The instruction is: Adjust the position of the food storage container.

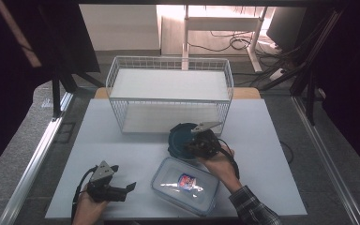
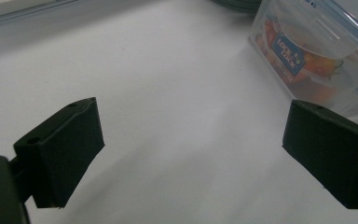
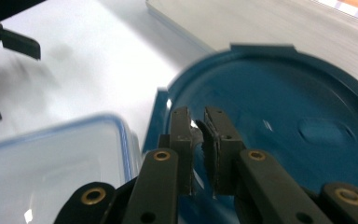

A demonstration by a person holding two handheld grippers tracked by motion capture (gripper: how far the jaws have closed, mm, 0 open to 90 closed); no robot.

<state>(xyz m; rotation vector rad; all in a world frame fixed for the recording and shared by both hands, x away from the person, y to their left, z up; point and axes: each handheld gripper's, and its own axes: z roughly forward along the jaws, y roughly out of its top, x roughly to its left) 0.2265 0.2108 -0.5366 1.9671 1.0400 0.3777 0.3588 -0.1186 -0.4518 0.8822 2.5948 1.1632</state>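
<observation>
I'm on the round blue lid (image 1: 182, 138), which sits centre of the high view, just in front of the wire basket (image 1: 168, 96) and touching or nearly touching the clear lidded container (image 1: 186, 185) below it. In the right gripper view the lid's rim and small side tab run across the upper middle of the frame. I judge it light, stiff plastic, smooth and a bit slippery, flat enough that the only real purchase is the raised rim or a tab.

My right gripper (image 3: 200, 149) hangs over the lid's near edge, fingers (image 3: 182, 140) pinched almost together; something pale glints between them, but I can't tell what, nor whether they hold the lid.

The clear container looks rigid too, label and colourful contents showing through in the upper right of the left gripper view.

My left gripper (image 2: 191, 154) waits lower left in the high view, fingers spread wide above the bare white surface (image 1: 122, 140), holding nothing.
</observation>
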